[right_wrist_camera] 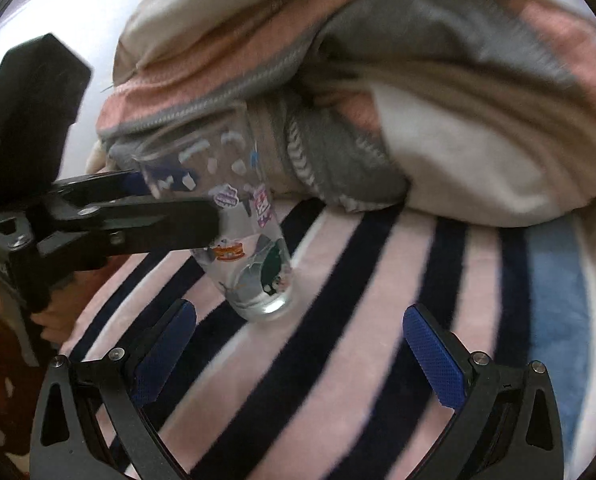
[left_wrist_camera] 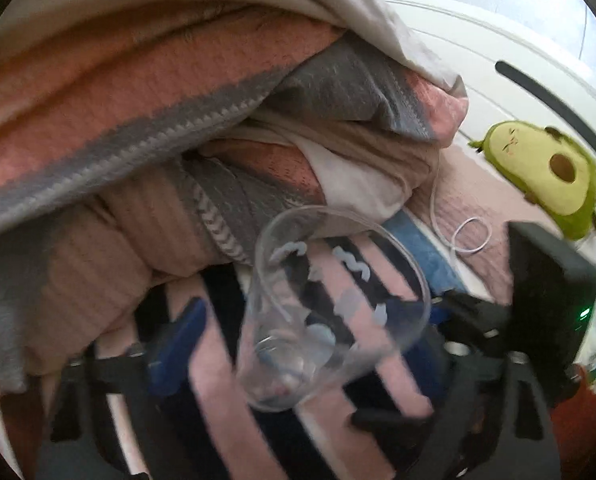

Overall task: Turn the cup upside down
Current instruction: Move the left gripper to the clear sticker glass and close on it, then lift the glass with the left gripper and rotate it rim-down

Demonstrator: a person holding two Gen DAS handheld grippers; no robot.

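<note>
Spread wide, the right hand-held gripper [right_wrist_camera: 298, 364] hangs empty over the striped bed [right_wrist_camera: 377, 340]. Pinched near its rim by the left hand-held gripper [right_wrist_camera: 186, 200], the tilted glass cup [right_wrist_camera: 242, 236] could slip if rotated quickly.

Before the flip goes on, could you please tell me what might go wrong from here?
1. The clear glass cup with cartoon stickers is smooth; the left gripper pinches it near mid-body, so it may slip while turning.
2. The soft striped pink-and-navy blanket beneath could let it topple when set down.
3. The open right gripper sits close and could bump it.
</note>
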